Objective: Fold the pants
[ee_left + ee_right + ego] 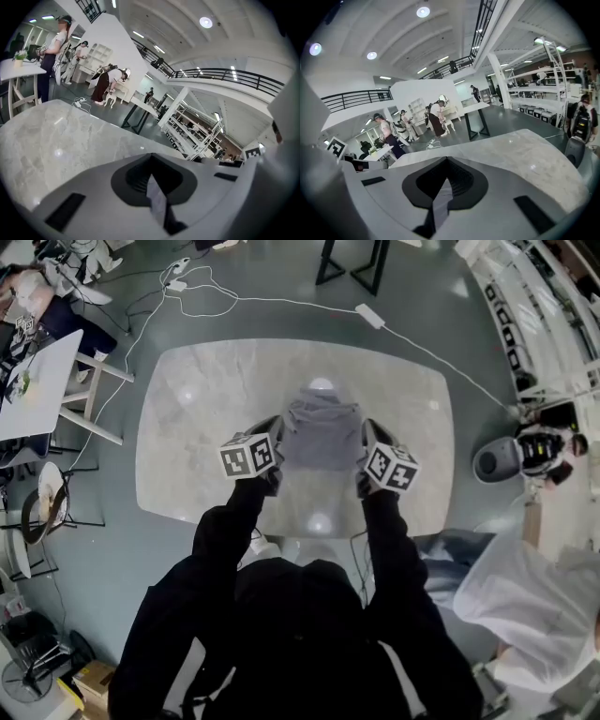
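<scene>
Grey pants (322, 432) lie folded small in the middle of the marble table (206, 409), their near edge raised between my two grippers. My left gripper (277, 435) holds the left side and my right gripper (367, 437) the right side. In the left gripper view the jaws (154, 185) are shut, with a thin strip of grey cloth (157, 200) pinched in the seam. In the right gripper view the jaws (443, 185) are likewise shut on a strip of grey cloth (439, 202). Both grippers are lifted off the tabletop.
A white side table (33, 381) stands at the far left with a stool beside it. White cables (281, 301) run over the floor beyond the table. A person in white (525, 606) sits at the lower right, near a round grey bin (497, 460).
</scene>
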The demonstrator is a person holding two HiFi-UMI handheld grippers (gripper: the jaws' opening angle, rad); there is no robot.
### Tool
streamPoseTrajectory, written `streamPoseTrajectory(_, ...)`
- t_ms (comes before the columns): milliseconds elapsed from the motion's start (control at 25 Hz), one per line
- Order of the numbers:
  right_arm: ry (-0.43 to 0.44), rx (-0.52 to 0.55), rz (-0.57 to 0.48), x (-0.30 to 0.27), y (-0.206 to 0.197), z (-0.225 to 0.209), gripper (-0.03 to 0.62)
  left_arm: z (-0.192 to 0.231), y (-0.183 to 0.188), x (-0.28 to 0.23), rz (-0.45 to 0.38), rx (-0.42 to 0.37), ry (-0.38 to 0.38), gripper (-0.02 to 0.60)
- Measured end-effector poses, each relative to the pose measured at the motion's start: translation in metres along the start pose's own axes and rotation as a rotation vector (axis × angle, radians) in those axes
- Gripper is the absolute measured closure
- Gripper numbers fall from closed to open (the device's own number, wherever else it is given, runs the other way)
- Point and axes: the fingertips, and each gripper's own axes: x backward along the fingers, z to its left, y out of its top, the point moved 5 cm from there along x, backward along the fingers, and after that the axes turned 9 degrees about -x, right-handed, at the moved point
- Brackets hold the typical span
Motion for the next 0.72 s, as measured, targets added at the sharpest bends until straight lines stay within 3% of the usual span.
streamPoseTrajectory(440, 0.022, 0.164, -0.154, 0.080, -0.036, 0.056, 0.591, -0.030, -0.005, 0.078, -0.117, -0.309, -0.034, 0.580)
streamPoseTrajectory(720, 0.028, 0.230, -0.238, 0.119, -0.051, 0.087, 0.591, -0.054, -0.006, 0.114, -0.199, -0.397, -0.075, 0.580)
